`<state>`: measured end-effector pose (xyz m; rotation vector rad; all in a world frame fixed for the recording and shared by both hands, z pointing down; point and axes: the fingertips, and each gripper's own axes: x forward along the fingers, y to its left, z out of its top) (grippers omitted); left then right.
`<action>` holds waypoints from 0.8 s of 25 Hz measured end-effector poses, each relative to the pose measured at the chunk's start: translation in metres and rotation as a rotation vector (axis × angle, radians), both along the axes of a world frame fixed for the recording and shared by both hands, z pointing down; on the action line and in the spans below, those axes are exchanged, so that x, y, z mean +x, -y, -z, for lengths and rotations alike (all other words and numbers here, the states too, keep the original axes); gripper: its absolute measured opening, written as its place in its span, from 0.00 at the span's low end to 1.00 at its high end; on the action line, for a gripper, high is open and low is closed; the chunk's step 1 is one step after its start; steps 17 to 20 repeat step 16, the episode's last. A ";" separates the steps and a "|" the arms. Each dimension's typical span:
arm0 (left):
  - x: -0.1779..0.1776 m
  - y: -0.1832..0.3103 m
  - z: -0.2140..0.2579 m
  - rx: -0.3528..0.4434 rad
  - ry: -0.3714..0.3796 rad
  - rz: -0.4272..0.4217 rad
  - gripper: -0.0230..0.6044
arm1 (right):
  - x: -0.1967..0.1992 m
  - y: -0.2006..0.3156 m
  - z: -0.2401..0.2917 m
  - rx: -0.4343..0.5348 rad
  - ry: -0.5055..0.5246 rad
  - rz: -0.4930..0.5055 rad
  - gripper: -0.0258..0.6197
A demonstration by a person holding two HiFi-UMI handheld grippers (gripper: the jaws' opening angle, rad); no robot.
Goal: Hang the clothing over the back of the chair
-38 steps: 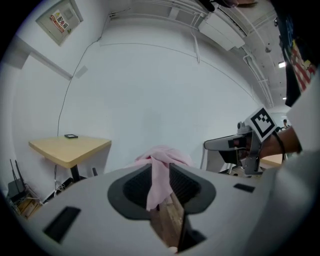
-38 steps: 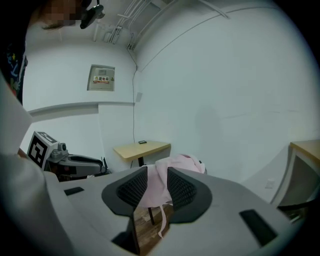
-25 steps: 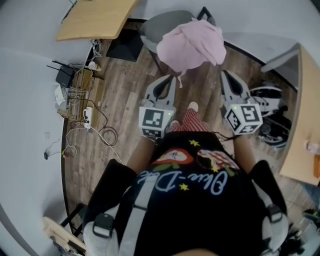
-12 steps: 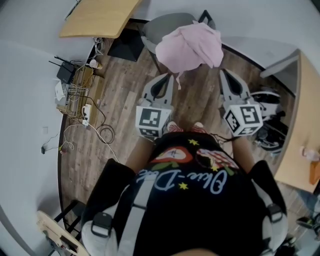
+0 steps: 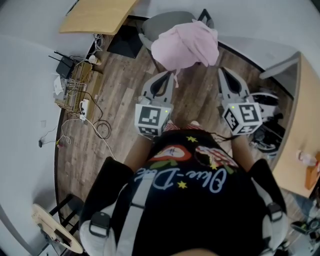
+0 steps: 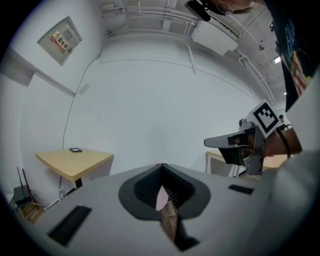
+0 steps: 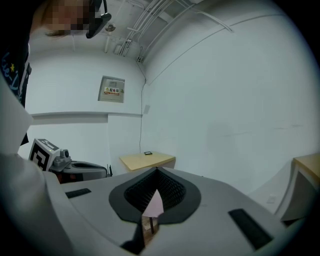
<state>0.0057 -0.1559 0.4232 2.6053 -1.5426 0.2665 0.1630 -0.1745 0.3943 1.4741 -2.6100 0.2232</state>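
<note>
A pink garment hangs bunched between my two grippers, above a grey chair with a dark back. My left gripper is shut on the garment's lower left edge. My right gripper is shut on its right edge. In the left gripper view the jaws are closed, with a sliver of pink cloth pinched between them. The right gripper view shows the same: closed jaws with a pink corner showing. Most of the chair is hidden under the garment.
A wooden desk stands at the back left, with a router and tangled cables along the left wall. Another desk lines the right side, beside a black-and-white machine. A round stool sits near left. A wood floor surrounds the chair.
Both grippers have risen a little, carrying the pink garment with them. The garment has drifted slightly toward the chair. Both grips are unchanged.
</note>
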 end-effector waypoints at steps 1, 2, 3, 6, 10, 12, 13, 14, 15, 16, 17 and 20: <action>0.000 0.000 0.000 0.001 0.002 0.003 0.04 | 0.000 0.000 0.000 -0.001 0.000 0.004 0.04; 0.000 0.000 0.000 0.003 0.004 0.005 0.04 | 0.000 0.000 0.000 -0.001 0.000 0.007 0.04; 0.001 -0.001 0.000 0.006 0.006 0.007 0.04 | 0.000 0.000 0.001 0.000 0.001 0.011 0.04; 0.003 -0.002 0.000 0.001 0.004 0.016 0.04 | 0.001 -0.001 0.000 -0.002 0.001 0.021 0.04; 0.009 -0.005 0.000 -0.004 0.005 0.021 0.04 | 0.006 -0.002 -0.002 -0.014 0.001 0.024 0.04; 0.009 -0.006 0.001 -0.007 0.005 0.028 0.04 | 0.006 -0.003 -0.001 -0.011 0.002 0.028 0.04; 0.010 -0.006 0.001 -0.008 0.005 0.032 0.04 | 0.007 -0.003 0.000 -0.008 0.004 0.030 0.04; 0.011 -0.007 0.001 -0.009 0.006 0.035 0.04 | 0.007 -0.004 0.001 -0.006 0.005 0.033 0.04; 0.012 -0.008 0.001 -0.010 0.006 0.037 0.04 | 0.008 -0.004 0.002 -0.004 0.007 0.035 0.04; 0.013 -0.009 0.001 -0.010 0.006 0.039 0.04 | 0.009 -0.005 0.002 -0.003 0.009 0.037 0.04; 0.013 -0.009 0.001 -0.010 0.006 0.039 0.04 | 0.009 -0.005 0.002 -0.003 0.009 0.037 0.04; 0.013 -0.009 0.001 -0.010 0.006 0.039 0.04 | 0.009 -0.005 0.002 -0.003 0.009 0.037 0.04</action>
